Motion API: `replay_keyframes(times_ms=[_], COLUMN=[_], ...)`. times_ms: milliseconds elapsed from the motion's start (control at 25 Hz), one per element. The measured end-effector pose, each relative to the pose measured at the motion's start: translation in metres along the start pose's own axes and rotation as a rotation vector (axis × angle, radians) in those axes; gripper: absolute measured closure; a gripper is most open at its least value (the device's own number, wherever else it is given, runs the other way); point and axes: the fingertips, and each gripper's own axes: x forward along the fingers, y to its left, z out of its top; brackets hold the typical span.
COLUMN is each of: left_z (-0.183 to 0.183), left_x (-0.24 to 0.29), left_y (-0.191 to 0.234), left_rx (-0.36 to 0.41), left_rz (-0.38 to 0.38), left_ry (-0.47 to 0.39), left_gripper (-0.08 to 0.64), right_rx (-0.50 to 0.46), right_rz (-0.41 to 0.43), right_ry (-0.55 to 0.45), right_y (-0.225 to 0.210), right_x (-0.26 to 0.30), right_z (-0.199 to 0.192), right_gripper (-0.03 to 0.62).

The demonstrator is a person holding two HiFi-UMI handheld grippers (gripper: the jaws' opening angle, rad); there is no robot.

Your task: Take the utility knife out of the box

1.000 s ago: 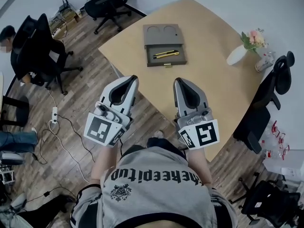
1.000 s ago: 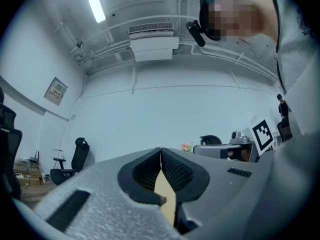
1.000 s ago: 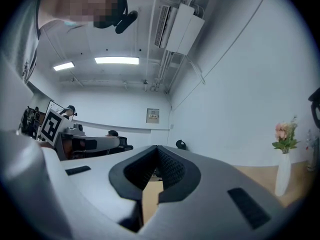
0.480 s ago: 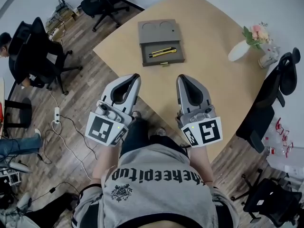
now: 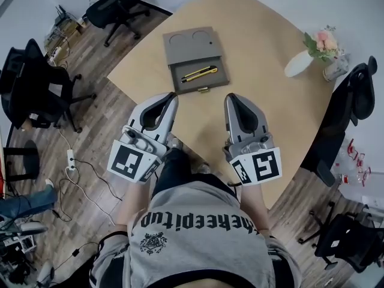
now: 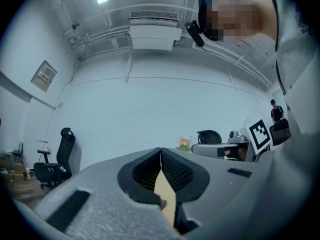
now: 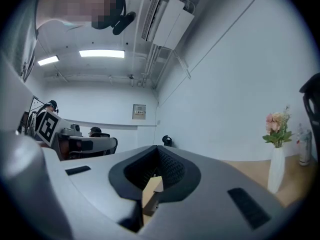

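This is the approach: both my jaws clenched, empty; next, open one for the knife [image 5: 200, 73] ahead in the box [image 5: 192, 45].

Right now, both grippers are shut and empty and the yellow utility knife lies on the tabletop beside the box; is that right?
Not quite: the head view shows the utility knife lying inside the open box, not beside it. The left gripper and right gripper are shut and empty.

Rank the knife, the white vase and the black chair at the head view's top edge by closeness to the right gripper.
From the right gripper:
1. Knife, in the open box just ahead, slightly left.
2. White vase, farther ahead on the right.
3. Black chair, off the table, far left.
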Motion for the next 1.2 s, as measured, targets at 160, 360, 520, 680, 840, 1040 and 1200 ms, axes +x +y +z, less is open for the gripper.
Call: replay_keyframes(times_ms=[160, 360, 520, 680, 840, 1040, 1200], left_z=[-0.001, -0.003, -0.006, -0.011, -0.016, -0.024, -0.034], left_x=[0.019, 0.04, 0.054, 0.069, 0.081, 0.097, 0.113], left_y=[0.022, 0.048, 0.066, 0.082, 0.095, 0.107, 0.114], left_rx=[0.001, -0.009, -0.021, -0.028, -0.035, -0.042, -0.044], left_rz=[-0.044, -0.101, -0.147, -0.189, -0.236, -0.293, -0.335], left_ry=[0.006, 0.002, 0.0, 0.004, 0.01, 0.021, 0.043], left_gripper=[0.541, 0.541, 0.541, 0.541, 0.541, 0.541, 0.542], right_rx=[-0.004, -0.007, -0.013, -0.013, -0.016, -0.01, -0.008], right_rz=[-0.04, -0.087, -0.139, -0.19, -0.238, -0.298, -0.347], right_ry=[0.004, 0.006, 0.006, 0.011, 0.014, 0.023, 0.033], right_y=[-0.009, -0.017, -0.024, -0.031, -0.036, -0.044, -0.051], right_x=[0.023, 0.051, 0.068, 0.081, 0.091, 0.102, 0.107], right_z=[-0.001, -0.003, -0.004, -0.008, -0.011, -0.019, -0.025], right_gripper=[0.586, 0.586, 0.586, 0.586, 0.586, 0.586, 0.586])
